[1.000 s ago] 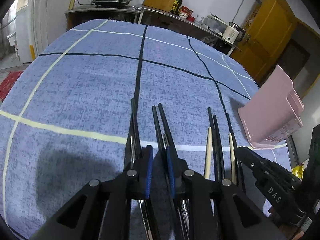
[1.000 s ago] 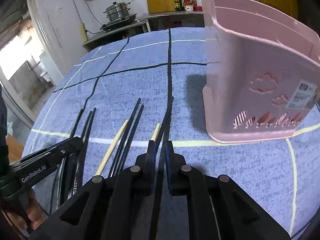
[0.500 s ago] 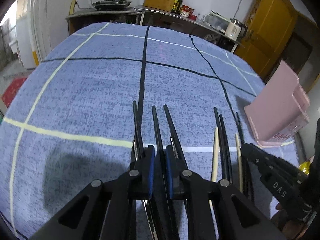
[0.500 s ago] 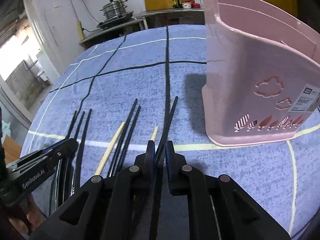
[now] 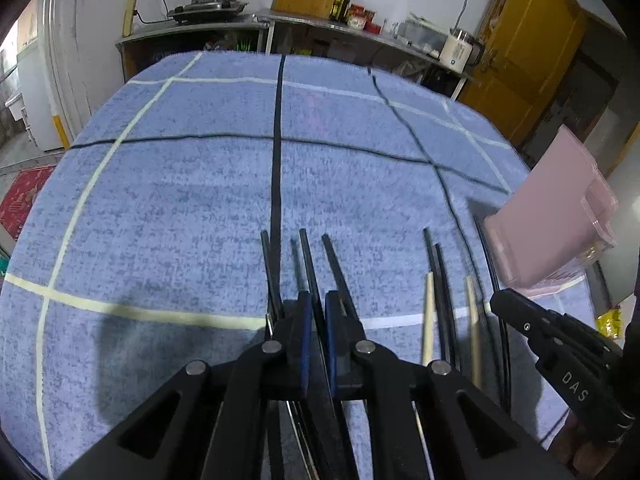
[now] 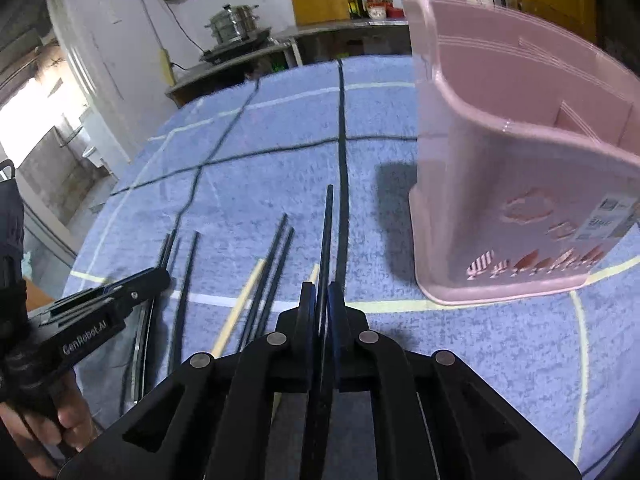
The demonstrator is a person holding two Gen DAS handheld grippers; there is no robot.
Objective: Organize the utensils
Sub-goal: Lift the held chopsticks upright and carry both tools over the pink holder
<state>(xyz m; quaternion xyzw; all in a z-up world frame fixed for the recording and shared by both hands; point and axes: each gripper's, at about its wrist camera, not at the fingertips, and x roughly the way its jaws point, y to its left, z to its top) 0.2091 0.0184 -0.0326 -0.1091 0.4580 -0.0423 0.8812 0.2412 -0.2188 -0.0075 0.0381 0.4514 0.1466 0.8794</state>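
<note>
Right wrist view: the right gripper [image 6: 319, 296] is clamped on a black chopstick [image 6: 326, 240] jutting ahead, tip lifted. Ahead to its right stands the pink basket [image 6: 500, 208], compartments apparently empty. Left gripper [image 5: 315, 312] pinches another black chopstick [image 5: 308, 264]; pale chopsticks [image 5: 428, 316] lie to its right.

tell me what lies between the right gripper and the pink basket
Only bare blue cloth, per the right wrist view; the right gripper holds a black chopstick left of the basket.
</note>
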